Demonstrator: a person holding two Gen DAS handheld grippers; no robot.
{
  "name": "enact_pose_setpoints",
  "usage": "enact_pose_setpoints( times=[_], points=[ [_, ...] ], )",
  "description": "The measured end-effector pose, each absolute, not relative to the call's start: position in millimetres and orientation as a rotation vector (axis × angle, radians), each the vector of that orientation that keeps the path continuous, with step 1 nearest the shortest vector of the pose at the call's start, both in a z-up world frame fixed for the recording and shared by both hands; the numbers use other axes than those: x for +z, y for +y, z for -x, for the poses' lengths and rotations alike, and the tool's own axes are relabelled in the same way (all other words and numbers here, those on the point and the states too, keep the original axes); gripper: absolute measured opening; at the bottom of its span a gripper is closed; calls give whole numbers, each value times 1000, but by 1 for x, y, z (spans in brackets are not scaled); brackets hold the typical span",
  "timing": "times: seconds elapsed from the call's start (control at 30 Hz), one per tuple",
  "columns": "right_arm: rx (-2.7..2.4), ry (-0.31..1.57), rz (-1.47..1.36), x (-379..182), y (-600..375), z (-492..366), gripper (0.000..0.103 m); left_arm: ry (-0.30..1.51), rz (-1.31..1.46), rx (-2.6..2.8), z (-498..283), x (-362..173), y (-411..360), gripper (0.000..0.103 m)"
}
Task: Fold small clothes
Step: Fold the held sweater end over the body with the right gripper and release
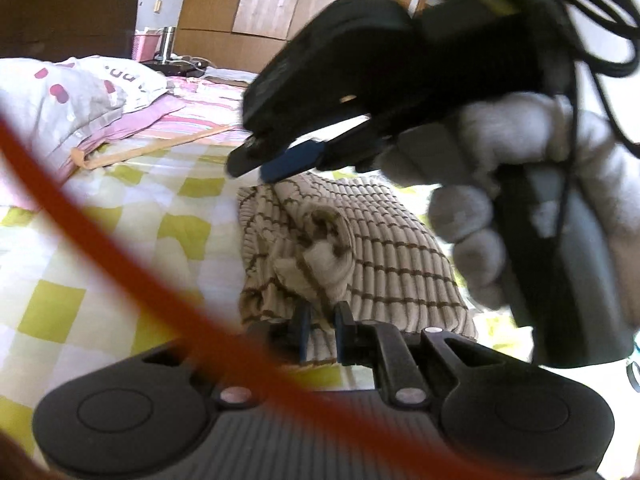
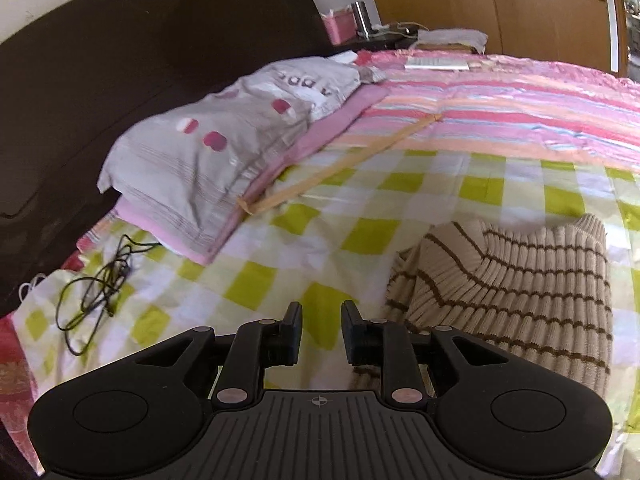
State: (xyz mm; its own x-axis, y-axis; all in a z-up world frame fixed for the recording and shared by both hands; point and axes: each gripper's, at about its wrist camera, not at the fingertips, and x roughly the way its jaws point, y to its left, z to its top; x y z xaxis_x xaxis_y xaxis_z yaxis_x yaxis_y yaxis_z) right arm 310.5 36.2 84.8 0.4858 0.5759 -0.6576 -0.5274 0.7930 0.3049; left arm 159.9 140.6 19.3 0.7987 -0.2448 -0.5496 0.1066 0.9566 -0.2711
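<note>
A beige knit sweater with brown stripes point(image 1: 372, 248) lies folded on the green-and-white checked sheet point(image 1: 120, 208). My left gripper point(image 1: 322, 320) has its fingers close together on the sweater's near edge, with a fold of knit between them. My right gripper point(image 1: 256, 162), held in a white-gloved hand point(image 1: 500, 184), hovers over the sweater's far edge. In the right wrist view the right gripper point(image 2: 322, 322) is open and empty above the sheet, with the sweater point(image 2: 516, 296) to its right.
A grey pillow point(image 2: 224, 148) and a pink striped blanket point(image 2: 500, 96) lie farther up the bed by a dark headboard point(image 2: 120, 80). A black cable point(image 2: 96, 284) lies at the left. A red cord point(image 1: 132, 276) crosses the left wrist view. A wooden wardrobe point(image 2: 500, 4) stands behind.
</note>
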Motion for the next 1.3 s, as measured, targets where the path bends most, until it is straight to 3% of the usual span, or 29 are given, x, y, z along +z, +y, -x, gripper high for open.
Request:
enact_pose_setpoints(
  times=[0.27, 0.6, 1.3],
  points=[
    [623, 765, -74, 102, 6, -299, 23, 592, 235, -144, -150, 30, 148, 27],
    [536, 797, -5, 67, -26, -281, 23, 520, 159, -115, -155, 41, 143, 29],
    [582, 853, -16, 24, -24, -274, 23, 675, 112, -50, -192, 0, 143, 30]
  ],
)
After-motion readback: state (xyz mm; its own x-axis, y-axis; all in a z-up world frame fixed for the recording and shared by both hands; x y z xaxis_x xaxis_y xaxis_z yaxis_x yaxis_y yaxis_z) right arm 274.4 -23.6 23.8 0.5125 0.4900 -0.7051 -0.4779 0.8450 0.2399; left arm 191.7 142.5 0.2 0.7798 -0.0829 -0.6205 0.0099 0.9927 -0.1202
